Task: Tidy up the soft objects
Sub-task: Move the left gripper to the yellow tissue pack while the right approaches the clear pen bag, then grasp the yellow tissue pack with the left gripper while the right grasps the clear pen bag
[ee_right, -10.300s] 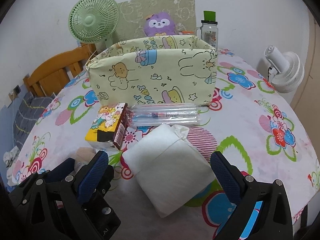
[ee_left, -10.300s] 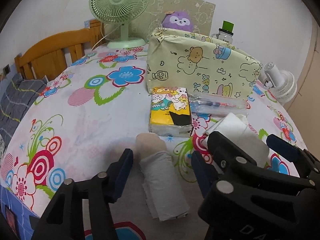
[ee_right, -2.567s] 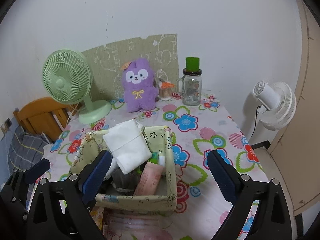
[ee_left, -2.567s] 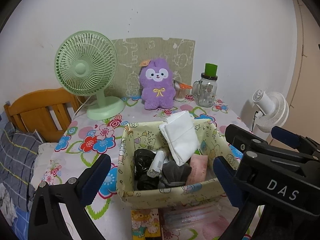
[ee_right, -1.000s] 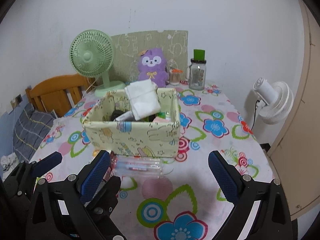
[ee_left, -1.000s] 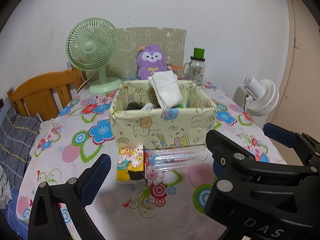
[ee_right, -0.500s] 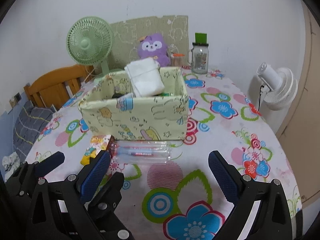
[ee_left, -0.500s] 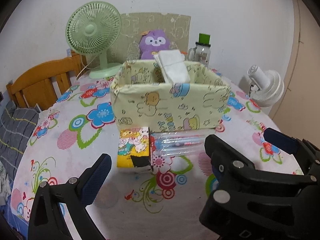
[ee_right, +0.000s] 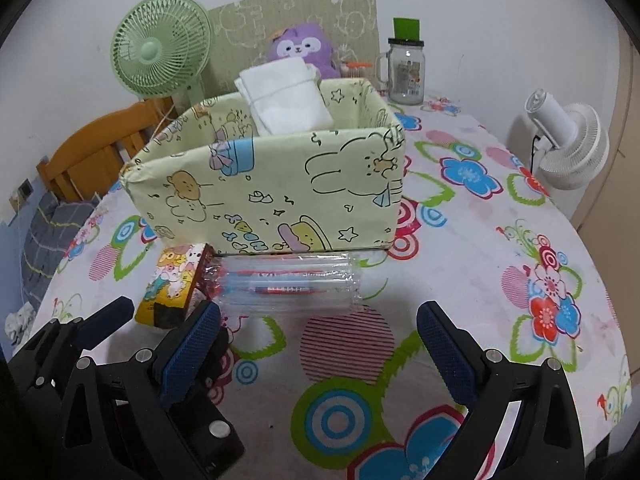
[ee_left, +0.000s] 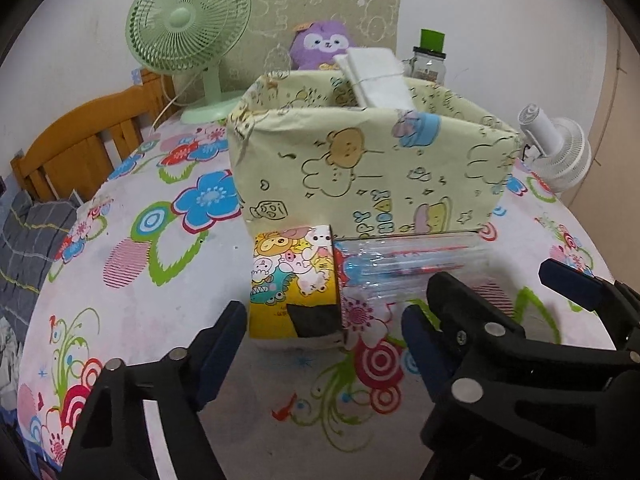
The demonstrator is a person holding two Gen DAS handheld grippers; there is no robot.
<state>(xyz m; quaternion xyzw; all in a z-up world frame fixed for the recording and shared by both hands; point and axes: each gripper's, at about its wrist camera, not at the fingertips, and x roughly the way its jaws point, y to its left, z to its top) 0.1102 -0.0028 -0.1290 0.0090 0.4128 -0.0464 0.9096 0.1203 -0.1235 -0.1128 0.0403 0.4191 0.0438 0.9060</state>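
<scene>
A round table [ee_right: 500, 248] covered in a bright flower-print cloth fills both of your views, with a white wall behind it. At the back edge stand a green desk fan [ee_left: 188, 24], a purple plush toy [ee_right: 300, 46] and a glass jar with a green lid [ee_right: 406, 68]; a white fan [ee_right: 568, 140] sits off the table's right side and a wooden chair [ee_left: 80, 144] off the left.

The pale yellow fabric storage box [ee_left: 372, 164] stands mid-table, and a white folded cloth bundle [ee_right: 286, 96] pokes up above its rim, leaning toward the back wall. Touching the box's front face lie a tissue pack [ee_left: 296, 280] printed with cartoon animals and, just beside it on the right, a clear plastic pouch [ee_right: 288, 284] holding pens.

Your left gripper [ee_left: 320, 344] hangs low over the cloth with the tissue pack straight ahead of it, just beyond its fingertips (nothing sits between the jaws). Its jaws are closing, though a clear gap remains.

Your right gripper [ee_right: 316, 344] stands wide and empty, both blue pads clear of everything. The pen pouch lies just ahead of it, slightly toward its left finger; the box is behind that.
</scene>
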